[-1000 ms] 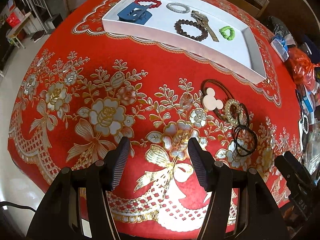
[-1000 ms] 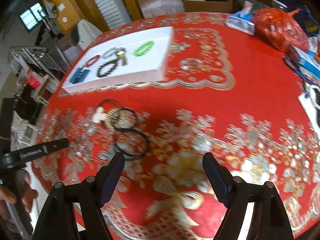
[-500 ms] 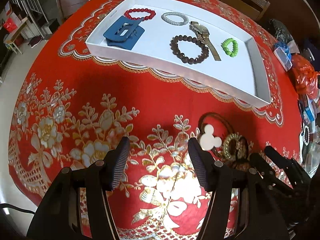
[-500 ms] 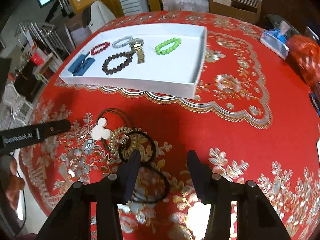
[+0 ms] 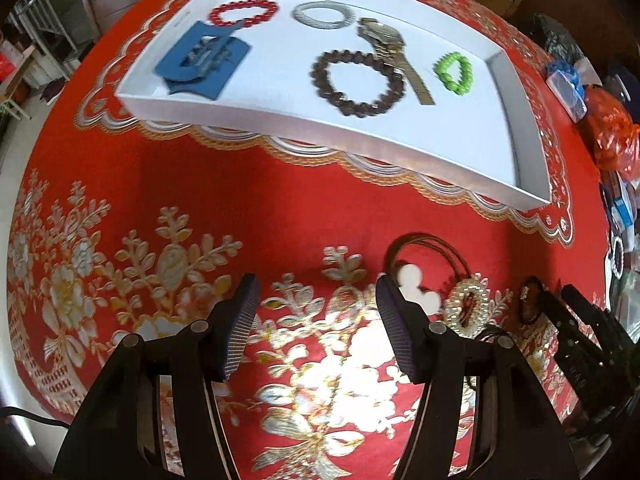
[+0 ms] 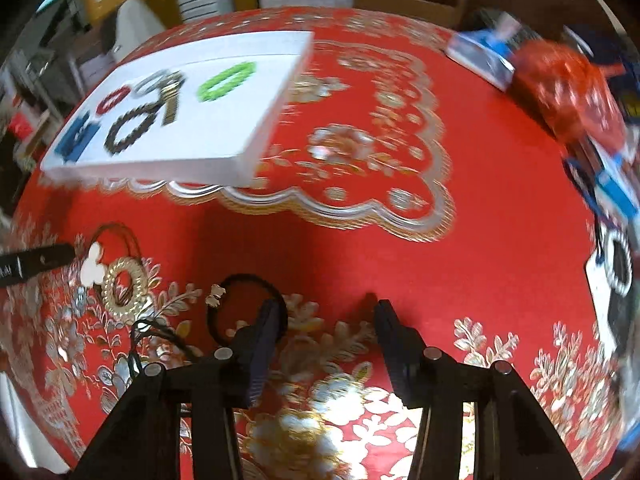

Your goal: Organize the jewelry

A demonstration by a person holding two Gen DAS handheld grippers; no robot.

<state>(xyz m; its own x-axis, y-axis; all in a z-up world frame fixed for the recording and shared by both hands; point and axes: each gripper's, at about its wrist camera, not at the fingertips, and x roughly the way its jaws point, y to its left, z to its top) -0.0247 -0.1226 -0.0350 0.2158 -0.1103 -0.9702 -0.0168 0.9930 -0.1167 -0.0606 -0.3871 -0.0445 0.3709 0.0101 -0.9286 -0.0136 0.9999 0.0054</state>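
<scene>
Your right gripper (image 6: 324, 324) sits half-open with nothing between its jaws after narrowing; its left finger rests inside the black elastic hair loop (image 6: 246, 306) with the small pale charm, which lies on the red floral tablecloth (image 6: 360, 240) well short of the white rectangular tray (image 6: 240, 160). Shift so one strand falls between both pads, then close. Your left gripper (image 5: 316, 320) stands wide and empty; keep it clear.
</scene>
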